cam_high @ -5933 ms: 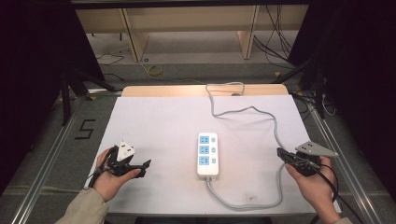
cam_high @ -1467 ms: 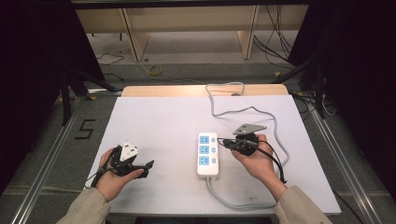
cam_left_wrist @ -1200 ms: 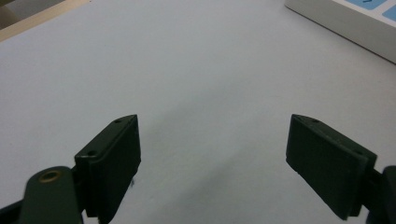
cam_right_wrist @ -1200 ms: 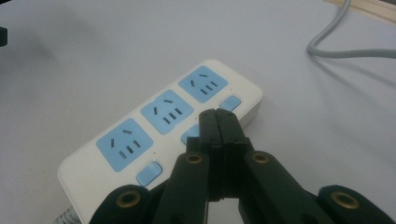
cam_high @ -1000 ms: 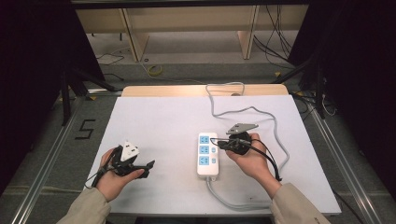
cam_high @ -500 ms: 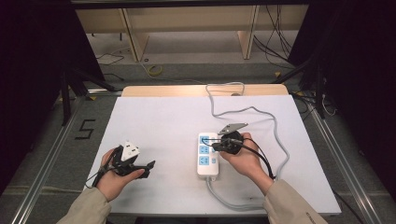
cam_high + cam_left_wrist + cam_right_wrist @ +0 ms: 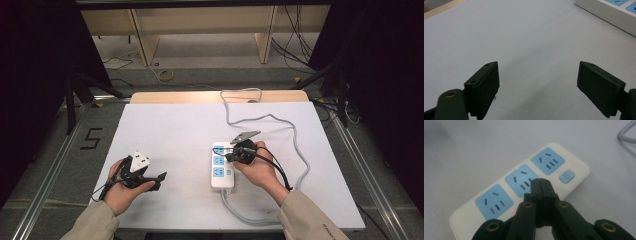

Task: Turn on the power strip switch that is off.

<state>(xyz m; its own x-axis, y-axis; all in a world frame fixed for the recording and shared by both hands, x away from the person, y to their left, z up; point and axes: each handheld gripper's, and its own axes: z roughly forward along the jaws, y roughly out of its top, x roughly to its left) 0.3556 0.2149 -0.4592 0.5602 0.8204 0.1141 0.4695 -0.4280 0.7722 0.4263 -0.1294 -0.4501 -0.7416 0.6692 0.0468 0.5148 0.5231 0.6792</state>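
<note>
A white power strip with three blue sockets lies right of the table's middle. In the right gripper view its body runs diagonally, with a blue-grey switch at the far end. My right gripper is shut and empty, its tips just over the middle socket; contact cannot be told. Near the front left, my left gripper rests low and open with nothing between its jaws. A corner of the strip shows beyond it.
The strip's grey cable loops from its near end round the right side and off the table's back edge. The white table top has a wooden strip at the back. Metal rails flank the table.
My right gripper has travelled from the table's right front edge leftward to the power strip and now sits over its middle socket. The left gripper has stayed in place, open.
</note>
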